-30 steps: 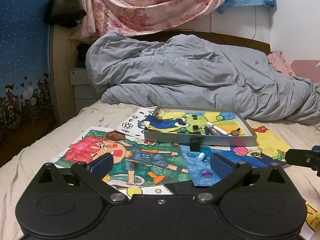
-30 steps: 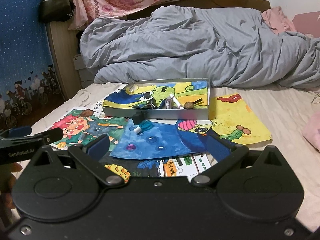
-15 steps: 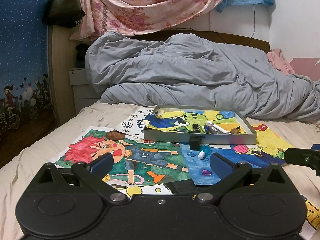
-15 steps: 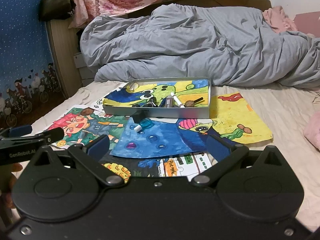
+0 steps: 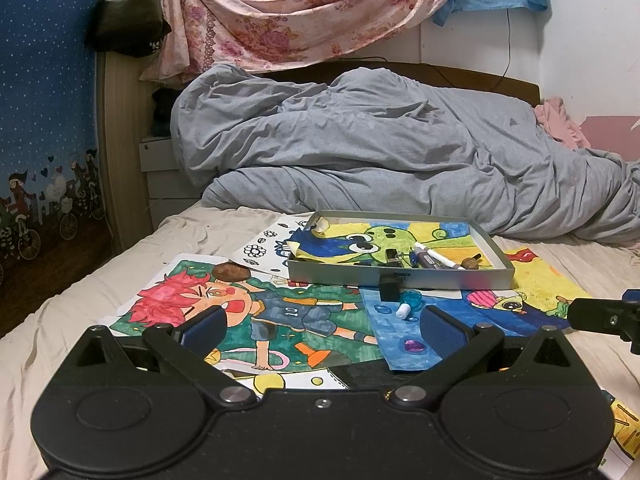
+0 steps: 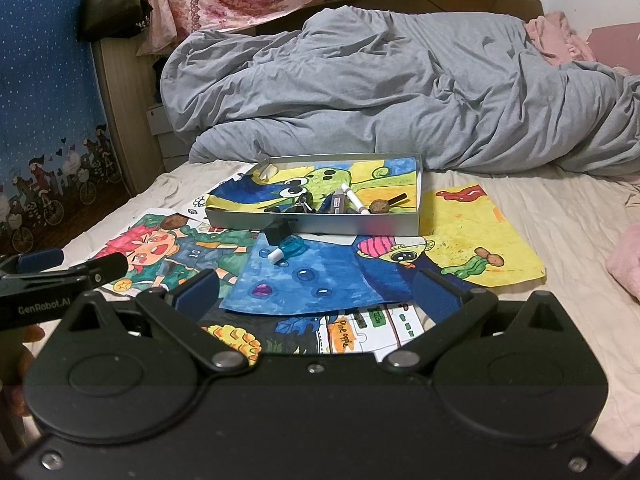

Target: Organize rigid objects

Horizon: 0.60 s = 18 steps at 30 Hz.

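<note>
A shallow grey tray point(image 5: 440, 280) point(image 6: 320, 226) sits on drawings on the bed, holding a marker point(image 5: 436, 258) point(image 6: 354, 200), a brown nut point(image 6: 379, 206), clips and other small items. In front of it lie a black block point(image 5: 389, 289) point(image 6: 276, 232) and a small blue bottle with a white cap point(image 5: 410, 304) point(image 6: 288, 249). A brown walnut point(image 5: 232, 271) point(image 6: 175, 222) rests on the red-haired drawing, left of the tray. My left gripper point(image 5: 320, 326) and right gripper point(image 6: 316, 294) both hover open and empty, well short of these objects.
Coloured paper drawings point(image 5: 288, 312) point(image 6: 472, 240) cover the beige sheet. A heaped grey duvet point(image 5: 380, 152) fills the back of the bed. A blue patterned wall point(image 5: 44, 120) and a wooden panel stand at left. A pink cloth point(image 6: 626, 264) lies at far right.
Both grippers have drifted slightly, so the tray and loose objects sit a little differently in view. Jaws stay open; nothing on the bed has moved.
</note>
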Tool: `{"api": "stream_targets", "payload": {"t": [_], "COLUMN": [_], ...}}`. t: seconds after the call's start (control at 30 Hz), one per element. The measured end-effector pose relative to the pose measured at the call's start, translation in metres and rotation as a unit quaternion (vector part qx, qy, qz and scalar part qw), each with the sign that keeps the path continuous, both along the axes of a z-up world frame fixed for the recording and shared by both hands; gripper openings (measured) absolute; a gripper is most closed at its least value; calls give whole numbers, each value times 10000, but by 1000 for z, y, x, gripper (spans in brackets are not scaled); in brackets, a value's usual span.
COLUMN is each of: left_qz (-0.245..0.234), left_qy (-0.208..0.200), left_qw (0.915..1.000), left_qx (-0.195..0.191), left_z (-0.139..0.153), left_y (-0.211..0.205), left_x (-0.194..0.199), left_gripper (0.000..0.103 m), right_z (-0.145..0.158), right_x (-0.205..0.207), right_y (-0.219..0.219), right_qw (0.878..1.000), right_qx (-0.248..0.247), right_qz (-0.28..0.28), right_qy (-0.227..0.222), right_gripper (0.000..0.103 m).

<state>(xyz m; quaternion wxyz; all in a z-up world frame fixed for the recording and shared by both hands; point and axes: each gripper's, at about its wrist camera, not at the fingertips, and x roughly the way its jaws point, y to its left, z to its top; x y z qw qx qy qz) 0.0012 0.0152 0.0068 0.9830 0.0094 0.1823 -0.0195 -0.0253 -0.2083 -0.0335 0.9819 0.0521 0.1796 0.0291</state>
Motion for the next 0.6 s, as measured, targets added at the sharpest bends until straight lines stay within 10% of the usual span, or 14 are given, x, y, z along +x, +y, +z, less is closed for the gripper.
{"api": "stream_targets", "payload": {"t": [0.6], "left_qz": [4], "left_qy": [-2], "left_qw": [10000], "left_qx": [5], "left_z": [-1], "left_y": [-1], "left_x": [1], "left_gripper": [102], "right_z": [0], "right_x": [0], "right_y": [1], "right_qw": [10000], "right_qx": [-1], "right_qz": [1], "right_qy": [1], "right_gripper": [103]}}
